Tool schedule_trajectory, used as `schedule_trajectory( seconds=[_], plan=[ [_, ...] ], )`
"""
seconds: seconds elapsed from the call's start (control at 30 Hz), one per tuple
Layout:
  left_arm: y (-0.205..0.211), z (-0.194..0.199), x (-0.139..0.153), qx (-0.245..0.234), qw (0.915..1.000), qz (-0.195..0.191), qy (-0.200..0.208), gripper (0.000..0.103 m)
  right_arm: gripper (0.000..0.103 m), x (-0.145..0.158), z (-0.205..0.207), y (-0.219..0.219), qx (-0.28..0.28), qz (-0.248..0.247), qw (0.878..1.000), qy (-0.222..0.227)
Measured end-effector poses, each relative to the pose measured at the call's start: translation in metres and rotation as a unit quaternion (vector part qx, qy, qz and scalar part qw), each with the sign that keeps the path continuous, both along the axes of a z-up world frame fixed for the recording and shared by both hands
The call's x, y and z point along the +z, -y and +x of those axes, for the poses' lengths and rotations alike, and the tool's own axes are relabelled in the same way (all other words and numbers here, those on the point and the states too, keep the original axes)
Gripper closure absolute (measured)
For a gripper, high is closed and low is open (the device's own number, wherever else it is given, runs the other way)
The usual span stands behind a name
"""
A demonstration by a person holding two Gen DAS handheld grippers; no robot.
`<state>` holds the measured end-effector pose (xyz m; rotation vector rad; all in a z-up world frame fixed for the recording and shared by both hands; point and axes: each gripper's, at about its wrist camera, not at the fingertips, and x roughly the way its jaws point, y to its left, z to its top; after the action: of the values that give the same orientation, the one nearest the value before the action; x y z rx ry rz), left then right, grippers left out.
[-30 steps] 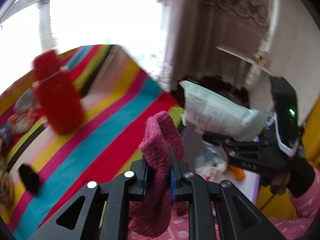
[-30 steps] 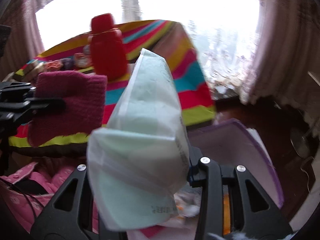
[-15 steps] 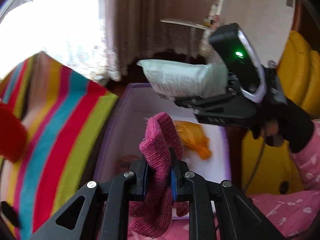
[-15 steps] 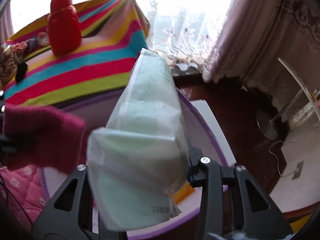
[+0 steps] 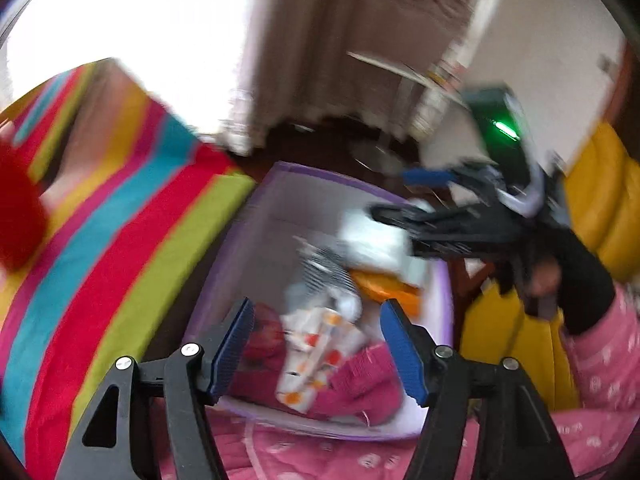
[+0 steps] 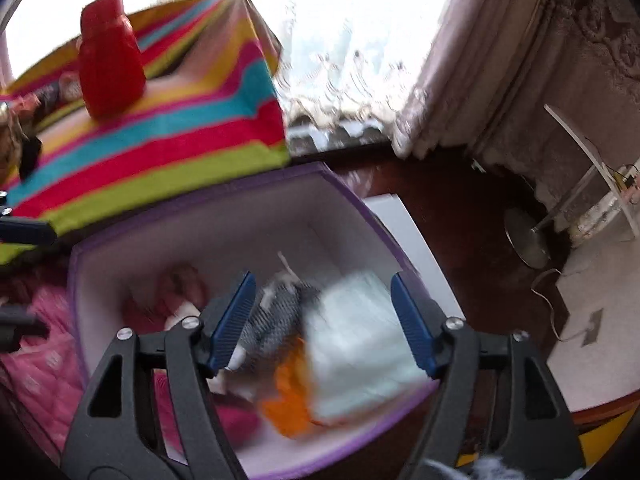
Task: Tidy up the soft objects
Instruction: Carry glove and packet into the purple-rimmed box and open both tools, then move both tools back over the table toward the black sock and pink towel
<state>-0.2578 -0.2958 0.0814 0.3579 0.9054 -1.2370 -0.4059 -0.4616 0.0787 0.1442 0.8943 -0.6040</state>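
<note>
Purple-rimmed bin [image 6: 224, 196] is the landmark. To finish the drop cleanly, I judge both grippers should lift straight up, clear of the rim, so nothing snags and drags back out. Left gripper [image 5: 316, 346] hangs over the bin's near edge, fingers [image 5: 232, 344] spread wide, holding nothing; the pink glove [image 5: 360, 376] lies in the bin just below. Right gripper [image 6: 322, 322] is likewise wide open and empty above the bin, the pale packet [image 6: 360, 336] resting inside against the right wall. Beyond the bin, a red bottle [image 6: 110, 56] stands on the striped worktop [image 6: 160, 140].

Motion blur smears the bin's [image 6: 224, 204] contents beyond telling apart.
</note>
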Motion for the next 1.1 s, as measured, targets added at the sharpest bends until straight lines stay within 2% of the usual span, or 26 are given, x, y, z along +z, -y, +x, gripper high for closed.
schedule_trajectory(
  seconds=[0.07, 0.17, 0.27, 0.37, 0.47, 0.5, 0.53, 0.63, 0.7, 0.8, 0.9, 0.97, 1.0, 1.03, 1.07, 1.1],
  plan=[
    [-0.018, 0.020, 0.000, 0.049, 0.9988, -0.008, 0.006, 0.035, 0.030, 0.006, 0.012, -0.007, 0.015, -0.007, 1.000, 0.013],
    [-0.058, 0.055, -0.008, 0.145, 0.9880, 0.011, 0.053, 0.032, 0.028, 0.007, 0.036, -0.019, 0.040, -0.008, 0.999, 0.026],
    [-0.112, 0.082, -0.019, 0.228, 0.9698, 0.033, 0.081, 0.032, 0.028, -0.001, 0.061, -0.039, 0.068, 0.009, 0.997, 0.027],
    [-0.158, 0.102, -0.029, 0.289, 0.9535, 0.042, 0.076, 0.032, 0.028, -0.009, 0.084, -0.064, 0.103, 0.028, 0.994, 0.025],
    [-0.208, 0.119, -0.041, 0.362, 0.9288, 0.045, 0.068, 0.030, 0.028, -0.018, 0.115, -0.089, 0.148, 0.062, 0.987, 0.024],
    [-0.217, 0.123, -0.044, 0.375, 0.9237, 0.045, 0.065, 0.029, 0.028, -0.021, 0.127, -0.100, 0.166, 0.071, 0.983, 0.024],
    [-0.232, 0.131, -0.047, 0.398, 0.9144, 0.046, 0.059, 0.029, 0.028, -0.023, 0.135, -0.109, 0.179, 0.076, 0.981, 0.023],
    [-0.257, 0.153, -0.049, 0.436, 0.8976, 0.039, 0.049, 0.029, 0.028, -0.027, 0.169, -0.140, 0.217, 0.085, 0.972, 0.019],
    [-0.263, 0.174, -0.050, 0.457, 0.8879, 0.034, 0.045, 0.023, 0.028, -0.028, 0.189, -0.156, 0.239, 0.090, 0.967, 0.019],
    [-0.258, 0.199, -0.055, 0.460, 0.8865, 0.034, 0.041, 0.021, 0.028, -0.031, 0.217, -0.177, 0.262, 0.085, 0.961, 0.017],
    [-0.257, 0.230, -0.068, 0.465, 0.8849, 0.026, 0.010, 0.021, 0.028, -0.030, 0.241, -0.190, 0.271, 0.088, 0.958, 0.021],
    [-0.254, 0.248, -0.080, 0.466, 0.8836, 0.040, -0.003, 0.021, 0.028, -0.029, 0.257, -0.194, 0.282, 0.092, 0.954, 0.026],
    [-0.252, 0.253, -0.084, 0.466, 0.8833, 0.053, 0.007, 0.021, 0.028, -0.027, 0.267, -0.197, 0.288, 0.086, 0.953, 0.033],
    [-0.248, 0.255, -0.085, 0.462, 0.8836, 0.066, 0.034, 0.021, 0.028, -0.025, 0.277, -0.200, 0.291, 0.079, 0.953, 0.036],
    [-0.244, 0.259, -0.087, 0.452, 0.8866, 0.083, 0.050, 0.022, 0.028, -0.023, 0.289, -0.203, 0.296, 0.071, 0.952, 0.038],
    [-0.241, 0.260, -0.089, 0.435, 0.8937, 0.093, 0.062, 0.036, 0.028, -0.022, 0.298, -0.205, 0.299, 0.069, 0.951, 0.037]
  ],
)
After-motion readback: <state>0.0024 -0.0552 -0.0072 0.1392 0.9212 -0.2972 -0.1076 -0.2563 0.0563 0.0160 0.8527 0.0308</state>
